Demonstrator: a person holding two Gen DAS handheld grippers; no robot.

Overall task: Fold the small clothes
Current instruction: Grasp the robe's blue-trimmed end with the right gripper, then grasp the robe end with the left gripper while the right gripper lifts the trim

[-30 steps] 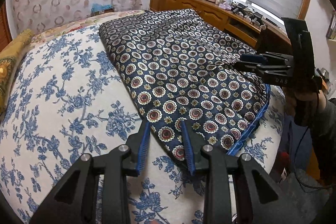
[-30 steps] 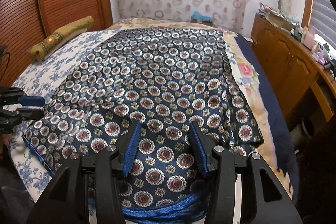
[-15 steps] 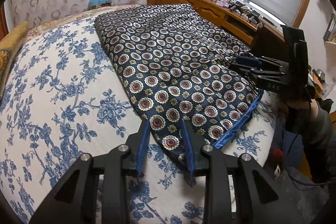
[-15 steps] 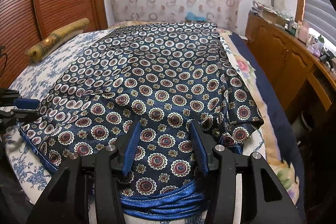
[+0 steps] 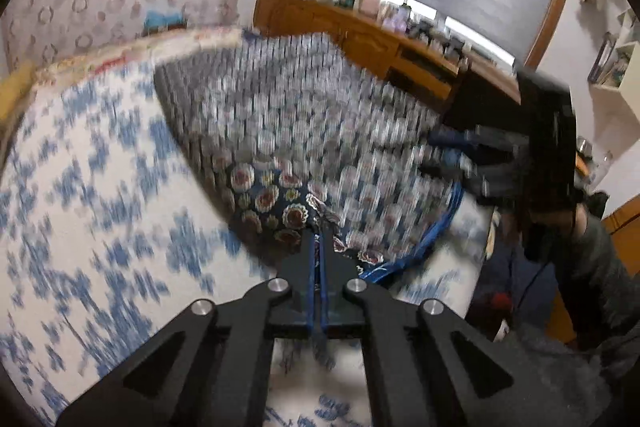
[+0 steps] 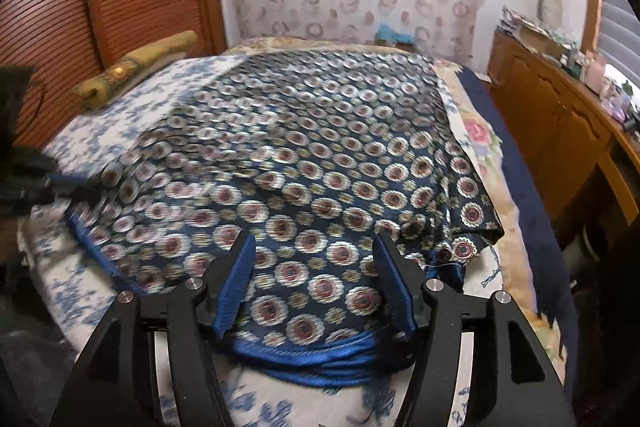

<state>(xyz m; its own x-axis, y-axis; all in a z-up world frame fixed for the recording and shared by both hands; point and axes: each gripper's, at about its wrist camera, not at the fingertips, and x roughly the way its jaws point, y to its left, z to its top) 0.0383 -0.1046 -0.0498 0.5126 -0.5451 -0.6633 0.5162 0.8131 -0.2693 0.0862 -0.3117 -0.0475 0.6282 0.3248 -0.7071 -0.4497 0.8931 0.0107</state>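
scene: a bed (image 6: 100, 123) covered in a white sheet with blue flowers, seen from two cameras mounted on hand-held grippers.
task item: a dark blue patterned cloth (image 6: 312, 163) with round medallions and a bright blue trim (image 6: 320, 355) along its near edge; it lies spread over the right half of the bed, its long axis running from the near edge to the far wall.
left gripper: the left gripper (image 5: 320, 231) has just been closing and its jaws are now clenched on the near left corner of the cloth, with a pinch of fabric caught between the pads (the view is heavily blurred, but the corner at the tips is sharp).
right gripper: the right gripper (image 6: 314, 259) has just been opening; its jaws stand apart over the near edge of the cloth, the fabric and trim lying between and under the pads, which do not press on it.
key relation: the cloth stretches away from both sets of jaws toward the far side; the near right corner (image 6: 468, 227) lies just to the right of the right jaws and is rumpled, not flat.
nearer hand: the right gripper is nearer that loose corner; the left already has its own.
judged step: taking hold of the near edge so it can be carried to the far edge, which looks not yet done.
surroundings: a yellow bolster (image 6: 136, 67) at far left, a wooden dresser (image 6: 560, 123) on the right.
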